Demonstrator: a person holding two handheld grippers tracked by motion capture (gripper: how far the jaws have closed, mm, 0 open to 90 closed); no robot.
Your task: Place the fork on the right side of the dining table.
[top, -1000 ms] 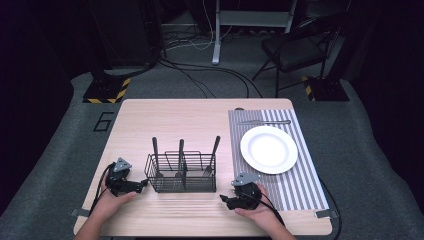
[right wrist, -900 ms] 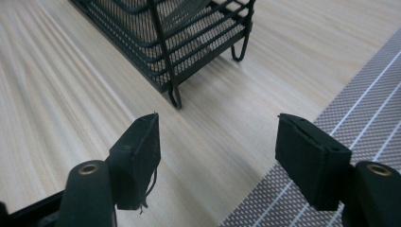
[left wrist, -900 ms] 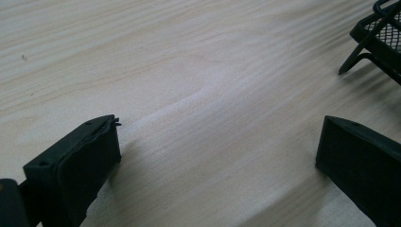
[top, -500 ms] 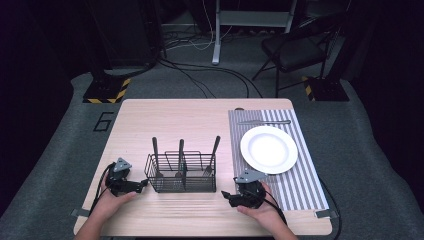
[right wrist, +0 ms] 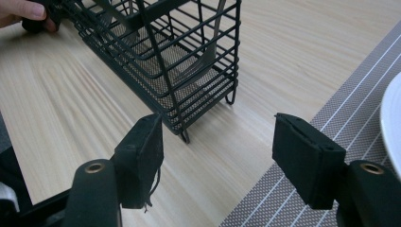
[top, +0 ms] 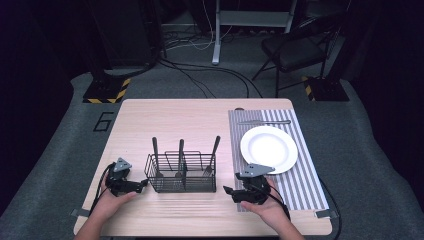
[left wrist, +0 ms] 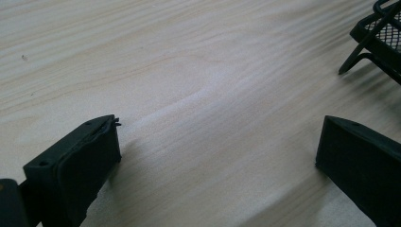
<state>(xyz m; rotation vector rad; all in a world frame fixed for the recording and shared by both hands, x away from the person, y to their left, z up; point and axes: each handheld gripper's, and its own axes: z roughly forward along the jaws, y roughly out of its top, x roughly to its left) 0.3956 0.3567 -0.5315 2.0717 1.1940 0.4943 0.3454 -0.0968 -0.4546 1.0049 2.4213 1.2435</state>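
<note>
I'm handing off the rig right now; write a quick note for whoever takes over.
Left claw: open, empty, low over the table left of the wire caddy.
Right claw: open, empty, right of the caddy, at the striped placemat's edge.
Three utensils stand in the caddy; one utensil lies behind the white plate.
Nothing is gripped yet; all picking and placing remains.

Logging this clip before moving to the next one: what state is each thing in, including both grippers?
Left gripper: open, empty, low over the bare wood beside the caddy.
Right gripper: open, empty, pointed at the caddy's corner.
Black wire-mesh cutlery caddy: upright, three utensils standing in it.
Round white plate: empty, on the placemat.
Grey striped placemat: flat on the table.
Slim metal utensil: lying flat beyond the plate.
</note>
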